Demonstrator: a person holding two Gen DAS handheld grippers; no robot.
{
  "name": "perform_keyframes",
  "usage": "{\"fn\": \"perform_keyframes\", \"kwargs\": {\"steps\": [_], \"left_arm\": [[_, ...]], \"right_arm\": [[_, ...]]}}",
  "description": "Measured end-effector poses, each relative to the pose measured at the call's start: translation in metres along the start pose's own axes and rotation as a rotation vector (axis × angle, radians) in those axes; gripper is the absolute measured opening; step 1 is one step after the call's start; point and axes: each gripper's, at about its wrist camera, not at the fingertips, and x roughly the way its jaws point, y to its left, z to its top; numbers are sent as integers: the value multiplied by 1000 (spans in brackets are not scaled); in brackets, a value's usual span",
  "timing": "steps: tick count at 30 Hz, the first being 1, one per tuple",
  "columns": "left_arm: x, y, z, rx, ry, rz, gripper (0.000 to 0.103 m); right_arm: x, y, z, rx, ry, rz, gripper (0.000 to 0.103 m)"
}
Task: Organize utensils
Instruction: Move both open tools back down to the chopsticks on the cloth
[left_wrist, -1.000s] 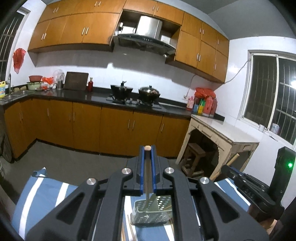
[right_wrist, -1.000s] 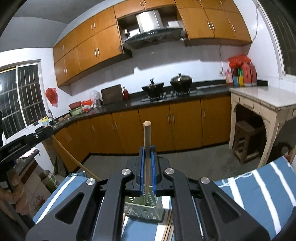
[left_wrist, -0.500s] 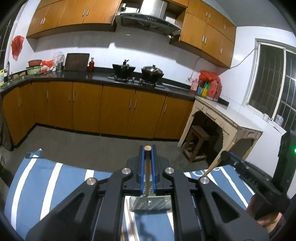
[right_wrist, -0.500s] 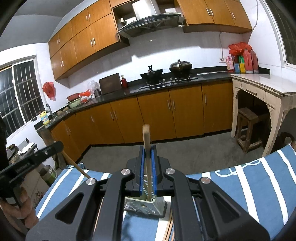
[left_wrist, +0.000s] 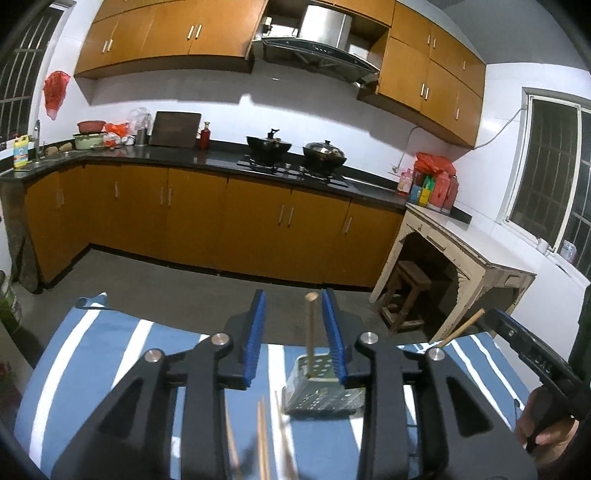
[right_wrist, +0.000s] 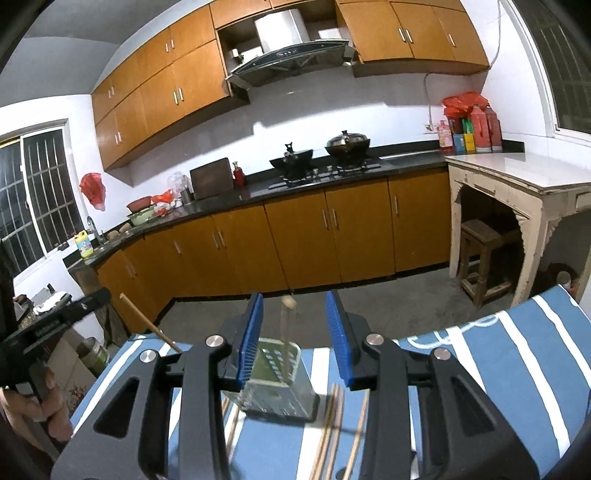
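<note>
L gripper (left_wrist: 297, 341): jaws wide apart, holding nothing. One wooden chopstick (left_wrist: 311, 334) stands upright betw the blue pads, closer to the R-hand pad (left_wrist: 334, 338) but not touching either as far as I can tell. Its lower end sits inside the perforated metal utensil holder (left_wrist: 319, 391), which is just below & slightly R of the jaw gap, on the blue/white striped cloth (left_wrist: 110, 354). Loose chopsticks (left_wrist: 263, 435) lie flat on the cloth under the jaws, L of the holder, partly hidden by the gripper body.

R gripper (right_wrist: 295, 338): jaws also spread wide, nothing gripped. A chopstick (right_wrist: 286, 338) stands betw its pads, blurred, clear of both, foot in the same holder (right_wrist: 279, 382), directly below the gap. More chopsticks (right_wrist: 332, 424) lie on the cloth (right_wrist: 517, 350) below the R pad, beside the holder; a couple more to its L, blurred.

Each cam sees the other gripper off to the side, with a slanted stick near its tip; can't tell where that stick ends.
</note>
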Motion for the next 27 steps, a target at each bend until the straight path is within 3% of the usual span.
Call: {"fn": "perform_keyframes", "kwargs": {"steps": [5,10,20,27], "left_arm": [[-21,15,-21,-1,6,31,37],[-28,29,-63,17,39,81,41],[12,60,-157,-16,231,170,41],[26,71,-199,-41,318,175,41]], "right_arm": [[-9,-17,-33,29,54,-30,37],[-5,-32,-74,51,135,-65,37],[40,-47,-165,62,374,-113,36],[46,-37,-196,7,447,-138,31]]}}
